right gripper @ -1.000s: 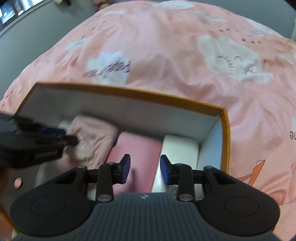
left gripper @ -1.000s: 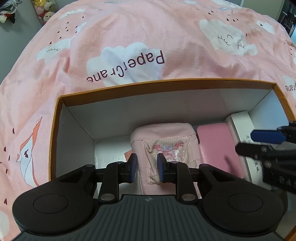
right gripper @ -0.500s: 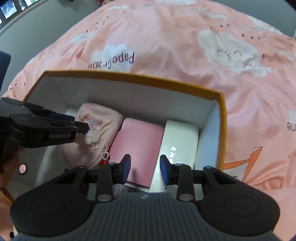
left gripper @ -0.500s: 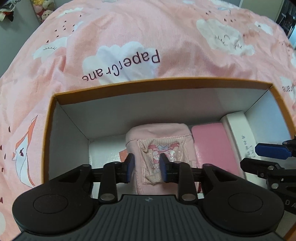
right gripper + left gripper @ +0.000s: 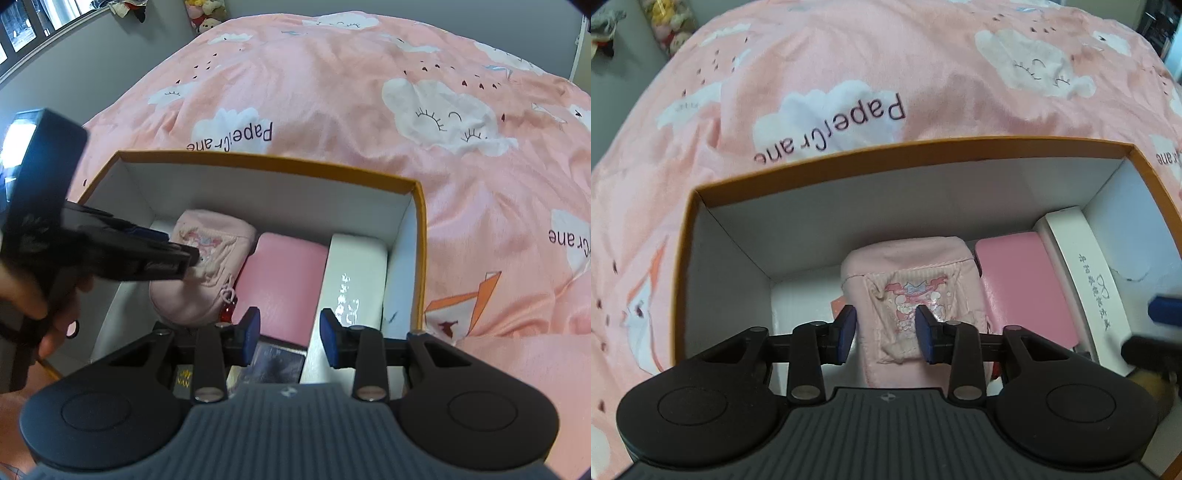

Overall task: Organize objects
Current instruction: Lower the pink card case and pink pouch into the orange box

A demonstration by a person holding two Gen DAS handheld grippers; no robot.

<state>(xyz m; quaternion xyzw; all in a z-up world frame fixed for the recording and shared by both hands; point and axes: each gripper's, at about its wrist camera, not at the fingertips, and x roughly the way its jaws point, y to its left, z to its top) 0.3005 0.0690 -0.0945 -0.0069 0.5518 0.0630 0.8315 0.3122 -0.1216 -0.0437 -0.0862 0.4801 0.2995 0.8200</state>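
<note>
Left wrist view: the left hand-held gripper (image 5: pixel 885 334) was closing around the pink pouch (image 5: pixel 911 293), not yet gripped, at centre frame; the right hand-held gripper (image 5: pixel 290 339) was seen released.

My left gripper (image 5: pixel 885 334) covers the near end of the pouch (image 5: pixel 912 291); my right gripper (image 5: pixel 1156 332) is a blur cut by the picture's edge; my own fingers hide the box (image 5: pixel 277 164) front, where a dark item (image 5: pixel 275 363) shows only partly; its label is unreadable.
</note>
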